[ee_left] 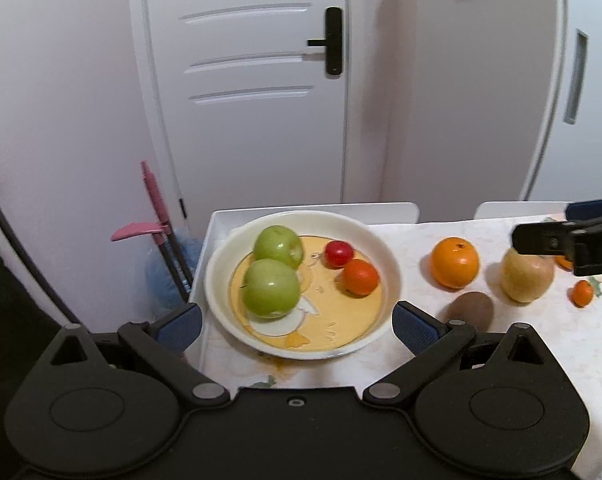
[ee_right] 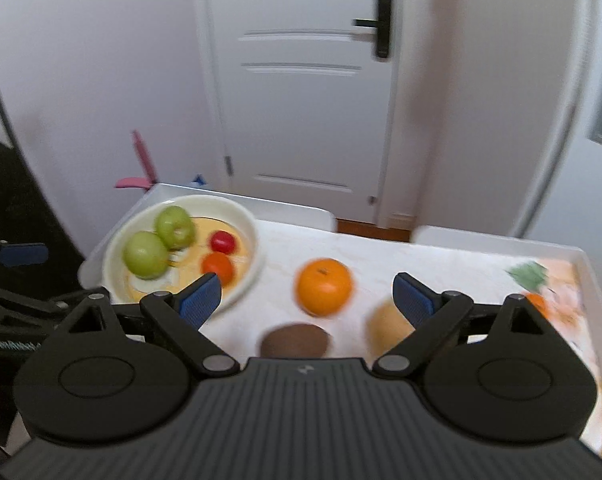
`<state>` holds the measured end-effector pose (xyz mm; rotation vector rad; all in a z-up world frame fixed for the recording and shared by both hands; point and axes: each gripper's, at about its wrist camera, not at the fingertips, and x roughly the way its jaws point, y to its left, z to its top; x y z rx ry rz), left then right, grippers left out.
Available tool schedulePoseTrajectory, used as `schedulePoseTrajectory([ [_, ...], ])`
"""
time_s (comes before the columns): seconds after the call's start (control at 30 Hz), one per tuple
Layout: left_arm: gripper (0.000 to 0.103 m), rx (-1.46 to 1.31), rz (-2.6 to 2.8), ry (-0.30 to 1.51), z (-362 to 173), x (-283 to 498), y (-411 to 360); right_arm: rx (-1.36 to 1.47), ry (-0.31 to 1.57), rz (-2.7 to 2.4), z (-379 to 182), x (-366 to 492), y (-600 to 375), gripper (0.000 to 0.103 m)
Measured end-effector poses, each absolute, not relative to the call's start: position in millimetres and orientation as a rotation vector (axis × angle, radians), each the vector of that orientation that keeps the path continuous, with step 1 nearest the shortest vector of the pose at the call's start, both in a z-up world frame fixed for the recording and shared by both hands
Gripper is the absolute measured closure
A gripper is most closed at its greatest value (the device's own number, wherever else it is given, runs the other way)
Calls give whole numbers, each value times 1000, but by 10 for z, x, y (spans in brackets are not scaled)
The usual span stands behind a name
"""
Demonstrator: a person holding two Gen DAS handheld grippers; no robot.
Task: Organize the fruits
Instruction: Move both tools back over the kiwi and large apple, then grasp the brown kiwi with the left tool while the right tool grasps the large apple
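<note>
A cream plate [ee_left: 385, 256] [ee_right: 249, 216] with a yellow duck picture holds two green apples [ee_left: 271, 288] [ee_right: 145, 255], a small red fruit [ee_left: 339, 254] [ee_right: 223, 241] and a small orange-red fruit [ee_left: 361, 277] [ee_right: 217, 266]. On the tablecloth to its right lie a large orange [ee_left: 455, 262] [ee_right: 323, 286], a brown kiwi [ee_left: 471, 309] [ee_right: 295, 340], a yellowish apple [ee_left: 527, 276] [ee_right: 387, 328] and a tiny orange fruit [ee_left: 582, 293]. My left gripper [ee_left: 297, 322] is open above the plate's near rim, holding nothing. My right gripper [ee_right: 308, 294] is open above the table fruits, holding nothing.
The fruits lie on a white table [ee_right: 501, 240] with a raised rim and a patterned cloth. A white door [ee_left: 257, 80] and wall stand behind. A pink-handled tool [ee_left: 153, 208] leans left of the table. A dark part of the other gripper [ee_left: 569, 240] shows at the right edge.
</note>
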<state>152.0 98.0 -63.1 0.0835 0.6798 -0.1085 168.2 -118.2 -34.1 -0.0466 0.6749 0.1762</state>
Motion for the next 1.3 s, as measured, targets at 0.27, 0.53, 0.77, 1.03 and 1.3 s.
schedulePoseTrajectory([
  [0.27, 0, 83, -174, 670, -572, 1481, 675, -27, 681, 102, -339, 1463, -1654, 0],
  [0.53, 0, 71, -150, 683, -599, 1478, 275, -39, 699, 162, -430, 1537, -2043, 0],
  [0.77, 0, 59, -110, 711, -777, 1504, -41, -61, 728, 265, -662, 1718, -2348, 0],
  [1.03, 3, 66, -91, 719, -1097, 1656, -386, -86, 741, 368, -995, 1945, -2515, 0],
  [1.3, 15, 99, -131, 734, -1438, 1847, -560, -84, 744, 440, -1252, 2139, -2551, 0],
])
